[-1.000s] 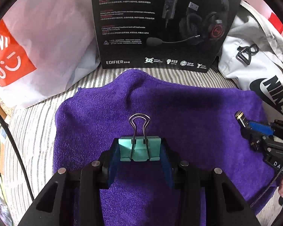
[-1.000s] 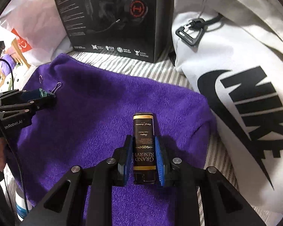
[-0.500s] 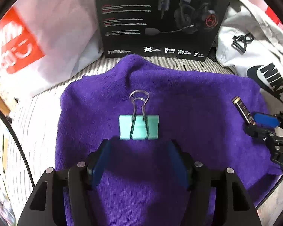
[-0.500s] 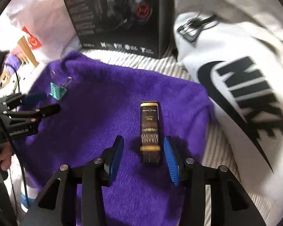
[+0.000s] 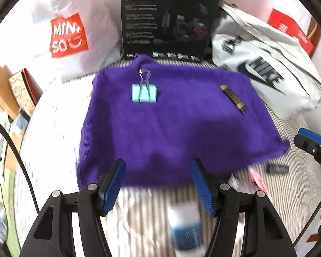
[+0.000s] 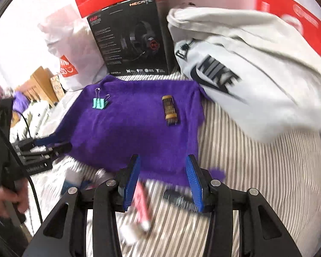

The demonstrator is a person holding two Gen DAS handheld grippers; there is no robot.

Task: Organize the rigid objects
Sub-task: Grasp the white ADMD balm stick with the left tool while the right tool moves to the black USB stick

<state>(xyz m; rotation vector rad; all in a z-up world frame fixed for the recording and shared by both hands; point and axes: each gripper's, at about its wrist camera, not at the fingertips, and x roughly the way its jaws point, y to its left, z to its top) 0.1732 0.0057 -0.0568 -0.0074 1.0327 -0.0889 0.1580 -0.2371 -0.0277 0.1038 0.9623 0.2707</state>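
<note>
Heavy motion blur in both wrist views. Left view: white-and-blue cylindrical item [image 5: 187, 228] between the fingers is smeared, identity not determinable; pink object [image 5: 257, 178] and small dark object [image 5: 277, 168] on the striped sheet are blurred too. Right gripper [image 5: 314, 144] is cut off by the frame edge, jaw state unreadable there. Right view: pink-and-white item [image 6: 142, 205] is streaked; dark object [image 6: 177, 198] is partly hidden by the right finger pad. Label text on the brown tube [image 6: 170, 110] is unreadable.

I work on a grey-and-white striped fabric surface [image 6: 256, 171]; wooden furniture [image 6: 40, 81] stands beyond my left, brightly lit.
</note>
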